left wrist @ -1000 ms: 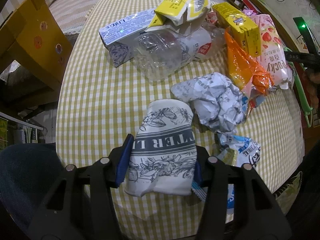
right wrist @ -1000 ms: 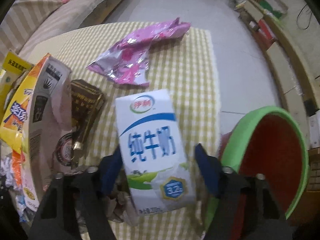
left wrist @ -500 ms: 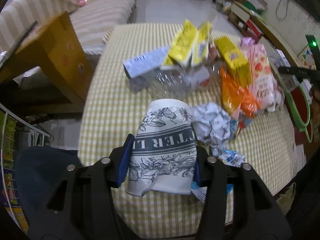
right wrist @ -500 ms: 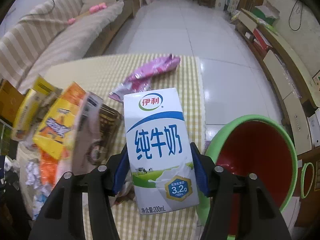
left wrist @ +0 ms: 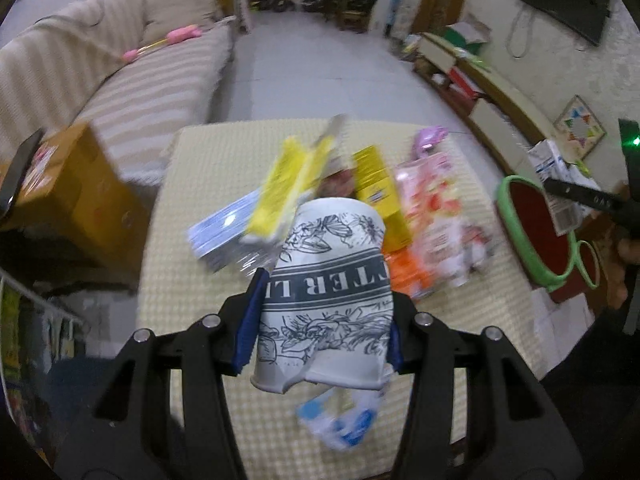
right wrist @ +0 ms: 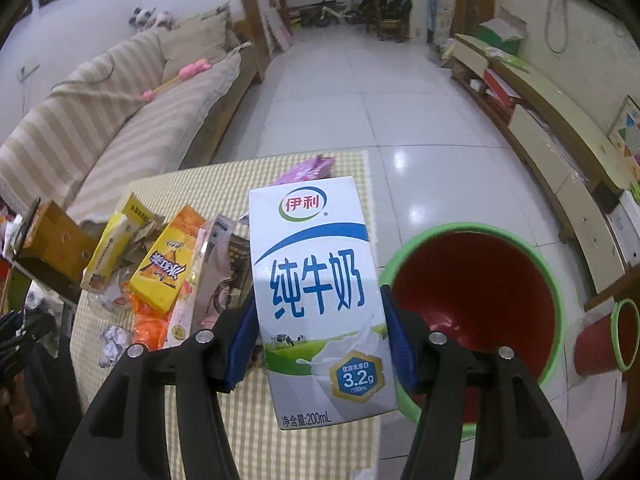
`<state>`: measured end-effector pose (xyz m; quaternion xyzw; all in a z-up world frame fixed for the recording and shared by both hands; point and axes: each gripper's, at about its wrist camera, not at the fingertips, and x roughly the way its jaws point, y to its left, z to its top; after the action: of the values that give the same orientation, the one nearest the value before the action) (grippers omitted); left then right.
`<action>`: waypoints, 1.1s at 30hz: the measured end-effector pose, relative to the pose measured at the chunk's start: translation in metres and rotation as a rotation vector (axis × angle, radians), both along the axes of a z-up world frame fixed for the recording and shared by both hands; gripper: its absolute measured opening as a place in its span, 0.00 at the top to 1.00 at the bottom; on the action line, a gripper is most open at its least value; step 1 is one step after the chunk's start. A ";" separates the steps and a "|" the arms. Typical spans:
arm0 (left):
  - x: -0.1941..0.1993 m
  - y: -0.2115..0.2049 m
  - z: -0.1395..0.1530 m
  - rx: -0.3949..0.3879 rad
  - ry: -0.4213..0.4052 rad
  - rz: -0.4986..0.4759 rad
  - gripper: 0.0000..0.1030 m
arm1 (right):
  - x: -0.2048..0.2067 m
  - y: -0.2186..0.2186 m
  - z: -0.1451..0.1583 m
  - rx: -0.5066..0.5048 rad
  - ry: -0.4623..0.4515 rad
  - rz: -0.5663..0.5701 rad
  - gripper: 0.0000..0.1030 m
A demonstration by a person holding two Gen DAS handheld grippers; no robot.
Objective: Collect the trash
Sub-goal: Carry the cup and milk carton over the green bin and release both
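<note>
Left hand-held gripper [left wrist: 322, 320] clamped on a crumpled paper cup [left wrist: 326, 304], raised above the near part of the checked surface [left wrist: 192, 280]. Right hand-held gripper [right wrist: 320, 340] clamped on a milk carton [right wrist: 318, 296], upright, above the surface's right edge. Just right of it, on the floor, a green-rimmed red bin [right wrist: 472, 304]. Farther left on the surface, heaped yellow cartons [right wrist: 160, 272] and snack wrappers [left wrist: 436, 216]. Beyond, a striped sofa [right wrist: 120, 128].
</note>
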<state>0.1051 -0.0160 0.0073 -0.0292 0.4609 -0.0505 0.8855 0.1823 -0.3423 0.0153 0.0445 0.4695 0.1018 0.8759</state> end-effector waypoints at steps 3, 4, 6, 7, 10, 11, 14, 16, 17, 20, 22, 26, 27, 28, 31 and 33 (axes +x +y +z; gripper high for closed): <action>0.013 -0.027 0.009 -0.006 -0.020 -0.063 0.53 | -0.008 -0.022 0.003 0.012 -0.011 -0.052 0.46; 0.017 -0.037 0.012 -0.009 -0.029 -0.086 0.53 | -0.010 -0.031 0.004 0.016 -0.014 -0.075 0.46; 0.026 -0.062 0.020 -0.028 -0.048 -0.148 0.53 | -0.013 -0.043 0.006 0.015 -0.018 -0.107 0.46; 0.032 -0.072 0.023 -0.032 -0.056 -0.175 0.53 | -0.014 -0.049 0.006 0.015 -0.019 -0.124 0.46; 0.052 -0.115 0.032 -0.058 -0.073 -0.270 0.53 | -0.016 -0.072 0.008 0.024 -0.024 -0.184 0.46; 0.056 -0.126 0.034 -0.059 -0.077 -0.291 0.53 | -0.016 -0.079 0.008 0.029 -0.026 -0.206 0.46; 0.070 -0.165 0.040 -0.055 -0.100 -0.380 0.53 | -0.017 -0.099 0.008 0.031 -0.025 -0.260 0.46; 0.078 -0.187 0.043 -0.064 -0.107 -0.427 0.53 | -0.017 -0.112 0.006 0.036 -0.022 -0.302 0.46; 0.083 -0.198 0.044 -0.073 -0.104 -0.450 0.53 | -0.017 -0.119 0.005 0.042 -0.019 -0.316 0.46; 0.096 -0.226 0.041 -0.088 -0.094 -0.506 0.53 | -0.018 -0.137 0.001 0.056 -0.008 -0.361 0.46; 0.103 -0.240 0.036 -0.106 -0.072 -0.531 0.53 | -0.017 -0.148 -0.003 0.068 0.003 -0.389 0.46; 0.123 -0.270 0.016 -0.176 0.001 -0.569 0.53 | -0.018 -0.167 -0.012 0.096 0.017 -0.439 0.46; 0.127 -0.277 0.010 -0.189 0.018 -0.575 0.53 | -0.018 -0.171 -0.015 0.105 0.020 -0.449 0.46; 0.129 -0.284 0.005 -0.194 0.030 -0.581 0.53 | -0.018 -0.174 -0.017 0.111 0.025 -0.460 0.46; 0.136 -0.302 -0.011 -0.222 0.071 -0.590 0.53 | -0.014 -0.183 -0.024 0.140 0.038 -0.486 0.46; 0.139 -0.309 -0.018 -0.236 0.096 -0.589 0.53 | -0.011 -0.184 -0.026 0.149 0.042 -0.493 0.46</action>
<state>0.2438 -0.3251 -0.0112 0.0005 0.4817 -0.3563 0.8006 0.1716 -0.5261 -0.0107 0.2241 0.4539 -0.0816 0.8585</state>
